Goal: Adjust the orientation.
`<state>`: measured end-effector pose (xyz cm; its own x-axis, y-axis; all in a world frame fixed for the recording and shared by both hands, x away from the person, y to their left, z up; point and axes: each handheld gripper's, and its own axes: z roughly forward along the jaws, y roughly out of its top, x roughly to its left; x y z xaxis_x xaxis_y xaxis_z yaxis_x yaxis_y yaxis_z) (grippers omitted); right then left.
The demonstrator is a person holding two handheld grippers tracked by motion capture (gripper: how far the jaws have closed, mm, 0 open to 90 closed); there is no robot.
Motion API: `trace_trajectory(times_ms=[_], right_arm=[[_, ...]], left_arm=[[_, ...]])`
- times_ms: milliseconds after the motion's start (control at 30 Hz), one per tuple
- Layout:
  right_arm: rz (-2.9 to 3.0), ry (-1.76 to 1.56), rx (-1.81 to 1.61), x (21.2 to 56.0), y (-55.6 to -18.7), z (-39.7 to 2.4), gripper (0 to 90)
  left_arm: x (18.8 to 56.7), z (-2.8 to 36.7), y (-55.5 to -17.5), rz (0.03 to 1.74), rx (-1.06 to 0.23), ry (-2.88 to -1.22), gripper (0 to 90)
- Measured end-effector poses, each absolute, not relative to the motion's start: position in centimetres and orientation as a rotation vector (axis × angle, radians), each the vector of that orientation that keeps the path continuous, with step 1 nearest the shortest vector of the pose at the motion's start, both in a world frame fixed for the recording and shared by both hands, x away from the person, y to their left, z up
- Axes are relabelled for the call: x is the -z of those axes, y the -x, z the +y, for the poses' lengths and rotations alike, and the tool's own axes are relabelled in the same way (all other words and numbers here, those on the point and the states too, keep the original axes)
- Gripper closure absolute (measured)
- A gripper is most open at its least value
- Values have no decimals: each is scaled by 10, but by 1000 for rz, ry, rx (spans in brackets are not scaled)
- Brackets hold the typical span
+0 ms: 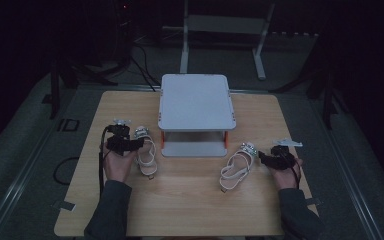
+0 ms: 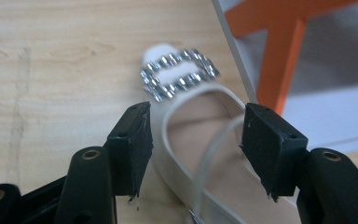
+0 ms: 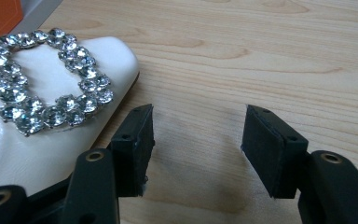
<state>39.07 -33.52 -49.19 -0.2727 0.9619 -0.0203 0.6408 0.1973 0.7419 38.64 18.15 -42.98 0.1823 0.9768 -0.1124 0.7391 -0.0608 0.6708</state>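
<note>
Two white strappy sandals with rhinestone buckles lie on the wooden table. The left sandal lies left of the stand, and my left gripper is over its buckle end. In the left gripper view, that gripper is open with its jaws either side of the sandal, just behind the buckle, and its right pad is clear of the rim. The right sandal lies to the right. My right gripper is open over bare wood, beside the sandal's toe.
A white two-level stand with orange legs sits at the table's far middle, its lower shelf between the two sandals. The person's forearms come in from the near edge. Dark floor with cables and a frame lies beyond the table.
</note>
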Motion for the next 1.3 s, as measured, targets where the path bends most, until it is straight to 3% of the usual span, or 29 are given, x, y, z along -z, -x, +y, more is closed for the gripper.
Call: trace_trajectory(times_ms=[667, 1167, 1300], right_arm=[[1989, -1495, -864, 493, -391, -336, 429], [1983, -1503, -862, 493, -391, -339, 429], [1983, -1503, -863, 493, -391, -339, 429]], left_arm=[[443, 175, -383, 1802, -424, -1867, 519], [441, 193, -396, 1810, -379, -1936, 749], [441, 195, -400, 1825, -397, -1965, 709]])
